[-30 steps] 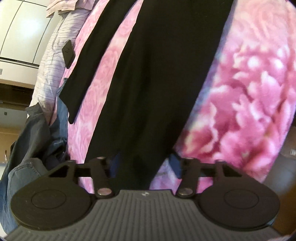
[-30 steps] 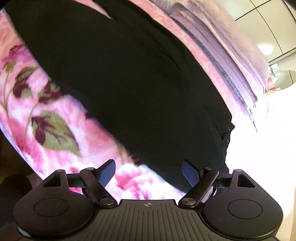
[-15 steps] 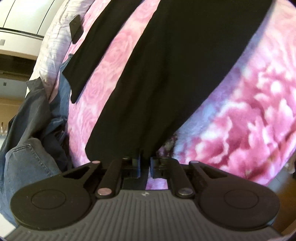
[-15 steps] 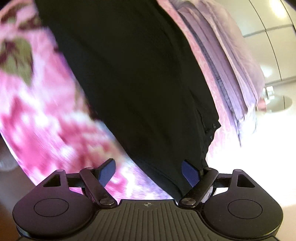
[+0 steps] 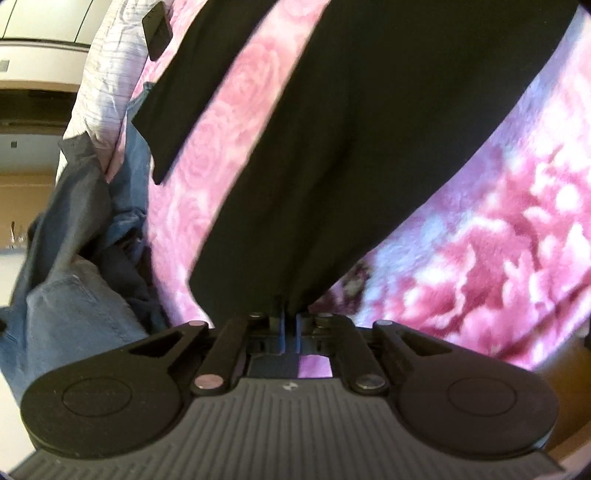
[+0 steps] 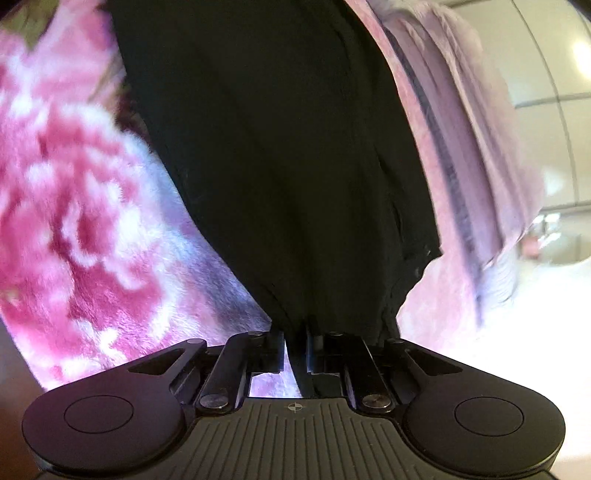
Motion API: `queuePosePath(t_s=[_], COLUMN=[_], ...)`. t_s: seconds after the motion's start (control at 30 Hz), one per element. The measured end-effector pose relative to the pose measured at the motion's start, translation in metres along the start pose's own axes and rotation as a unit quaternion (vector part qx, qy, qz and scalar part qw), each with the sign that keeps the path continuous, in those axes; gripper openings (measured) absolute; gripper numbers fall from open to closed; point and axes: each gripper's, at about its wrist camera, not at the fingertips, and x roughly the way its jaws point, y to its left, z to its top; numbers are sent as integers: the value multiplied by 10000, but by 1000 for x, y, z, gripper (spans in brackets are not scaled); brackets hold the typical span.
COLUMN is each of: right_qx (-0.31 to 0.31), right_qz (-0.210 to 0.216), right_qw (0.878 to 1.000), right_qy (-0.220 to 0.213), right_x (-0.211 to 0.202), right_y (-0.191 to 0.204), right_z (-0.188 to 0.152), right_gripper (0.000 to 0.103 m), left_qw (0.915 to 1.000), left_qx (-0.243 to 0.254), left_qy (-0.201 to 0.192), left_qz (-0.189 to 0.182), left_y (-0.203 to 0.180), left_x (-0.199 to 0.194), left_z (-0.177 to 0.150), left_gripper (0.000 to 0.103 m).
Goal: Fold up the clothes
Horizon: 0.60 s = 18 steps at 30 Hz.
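Left tongs: closed, pinching the near edge of the black garment; low and nearly level over the blanket.
Right tongs: closed likewise, clamped on a bunched fold of the garment, cloth running down between the jaws.
Garment: spread flat across the pink floral blanket on the bed, fanning away from both grips (taut near the jaws, creased just above them).
Left view only: a narrow black strip lying beside the main panel, pink showing between; jeans heaped at the left edge of the bed; a small black tag on pale striped bedding.
Right view only: garment's corner with a ragged hem, ending at right; folded lilac bedding stacked beyond it; pale wall panels, blurred.
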Motion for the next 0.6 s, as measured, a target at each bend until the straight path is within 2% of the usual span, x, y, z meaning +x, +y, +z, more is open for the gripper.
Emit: queuePosePath(t_s=[0.2,0.3,0.43,0.6], right_qx=[185,101,-39,-176], right_qz=[-64,-103,-27,104], right_qw=[9991,9985,9986,9994], right_qy=[-373,-531,-527,-291], right_x=[-45,-53,-42,-14], right_y=[-70,-113,-154,-192], right_z=[18,31,64,106], right_gripper=[4,4,4,4], left_qw=[9992,9985,9983,9981], left_qx=[-303,-483,-536,-397], left_qy=[-123,-162,-240,-327], left_qz=[239,209,-8,-326], left_y=[71,110,154,190], left_x=[-49,-58,-46,-15], left_z=[26,42,67,99], left_gripper=[4,4,4,4])
